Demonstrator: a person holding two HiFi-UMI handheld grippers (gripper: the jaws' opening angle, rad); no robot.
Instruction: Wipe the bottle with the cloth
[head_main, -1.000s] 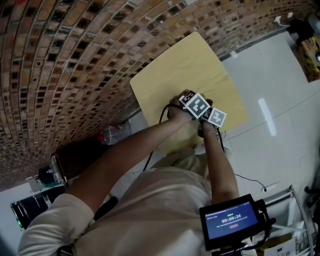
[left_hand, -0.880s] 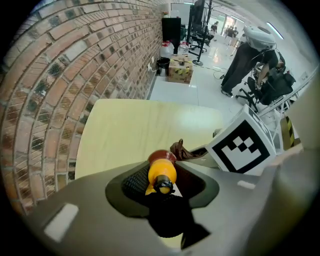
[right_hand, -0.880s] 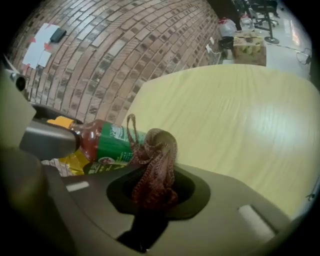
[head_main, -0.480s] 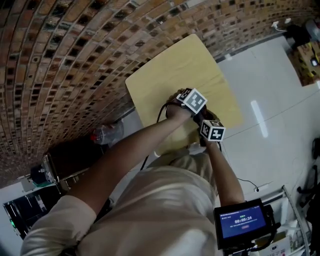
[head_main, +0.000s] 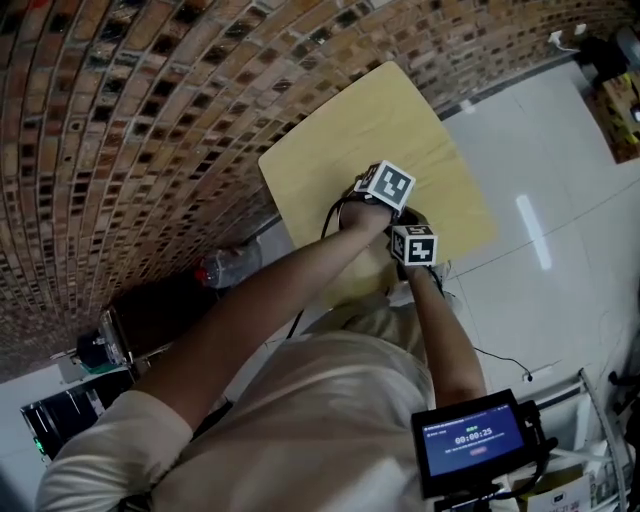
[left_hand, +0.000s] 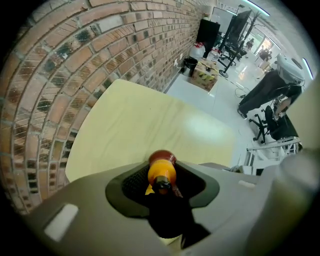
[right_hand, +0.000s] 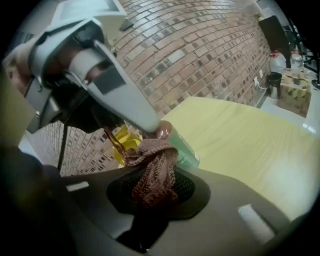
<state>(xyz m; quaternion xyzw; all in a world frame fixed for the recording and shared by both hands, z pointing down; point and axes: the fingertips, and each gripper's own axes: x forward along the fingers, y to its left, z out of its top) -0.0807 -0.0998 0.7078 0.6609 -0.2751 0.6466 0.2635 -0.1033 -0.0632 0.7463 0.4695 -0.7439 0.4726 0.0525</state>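
Observation:
A bottle (left_hand: 161, 169) with an orange-yellow neck and a dark red cap sits between the jaws of my left gripper (left_hand: 162, 187), which is shut on it above the pale wooden table (left_hand: 150, 120). My right gripper (right_hand: 150, 192) is shut on a reddish-brown knitted cloth (right_hand: 152, 172). The cloth presses against the bottle's side, where a green label (right_hand: 184, 151) and a yellow part (right_hand: 125, 142) show. In the head view the left gripper (head_main: 385, 187) and right gripper (head_main: 413, 245) are close together over the table's near half (head_main: 370, 120); bottle and cloth are hidden under them.
A brick wall (head_main: 120, 120) runs along the table's far and left sides. A clear plastic bottle (head_main: 228, 268) lies on the floor by the wall. A small screen (head_main: 470, 440) hangs at the person's chest. Boxes and stands (left_hand: 205, 72) sit beyond the table.
The two marker cubes have drawn a little apart: the left gripper shifted away from the person and turned, the right one came slightly nearer. Both grips are unchanged.

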